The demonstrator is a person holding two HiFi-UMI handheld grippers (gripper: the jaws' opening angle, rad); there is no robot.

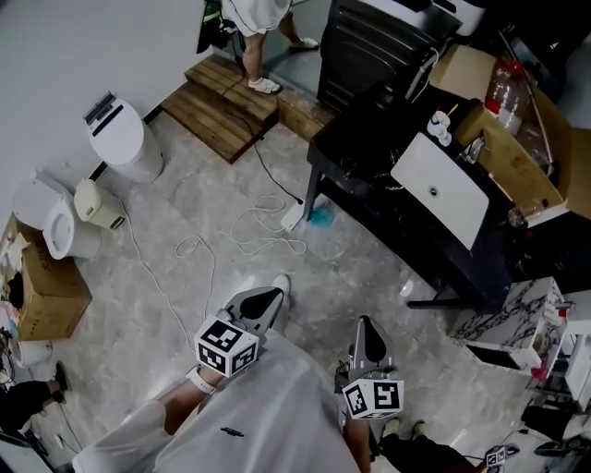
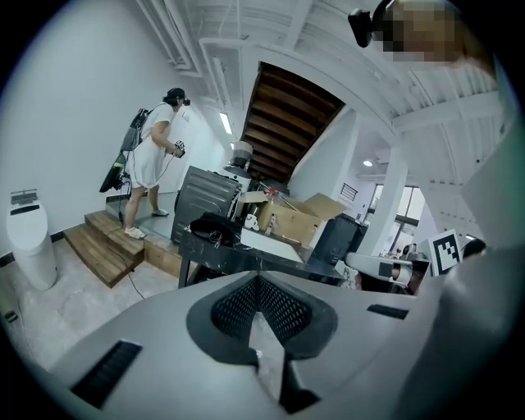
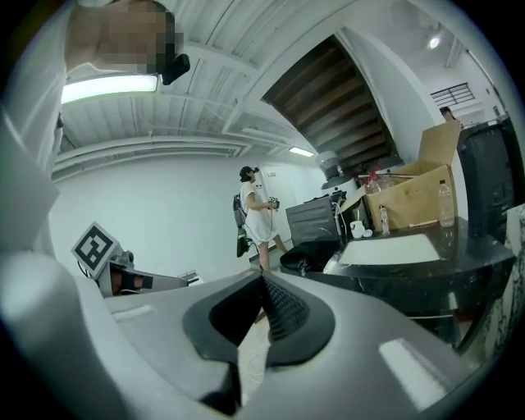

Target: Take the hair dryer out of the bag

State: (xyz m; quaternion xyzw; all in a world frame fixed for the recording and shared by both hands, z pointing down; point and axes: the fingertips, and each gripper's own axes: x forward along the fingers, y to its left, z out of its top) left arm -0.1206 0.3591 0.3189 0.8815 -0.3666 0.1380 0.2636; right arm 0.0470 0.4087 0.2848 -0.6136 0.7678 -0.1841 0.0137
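A black bag [image 1: 367,115] lies slumped on the far left end of the black table [image 1: 362,190]. It also shows in the left gripper view [image 2: 215,227] and the right gripper view [image 3: 310,255]. No hair dryer shows in any view. My left gripper [image 1: 277,289] is held low over the marble floor, short of the table, shut with nothing in it [image 2: 260,287]. My right gripper [image 1: 363,322] is level beside it, also shut and empty [image 3: 262,285]. Both point toward the table.
A white board [image 1: 441,189] and a cardboard box [image 1: 517,139] share the table. A white cable [image 1: 249,231] loops over the floor ahead. Toilets [image 1: 125,139] and a carton [image 1: 51,291] stand at the left. Another person [image 1: 254,18] stands on wooden steps [image 1: 226,102].
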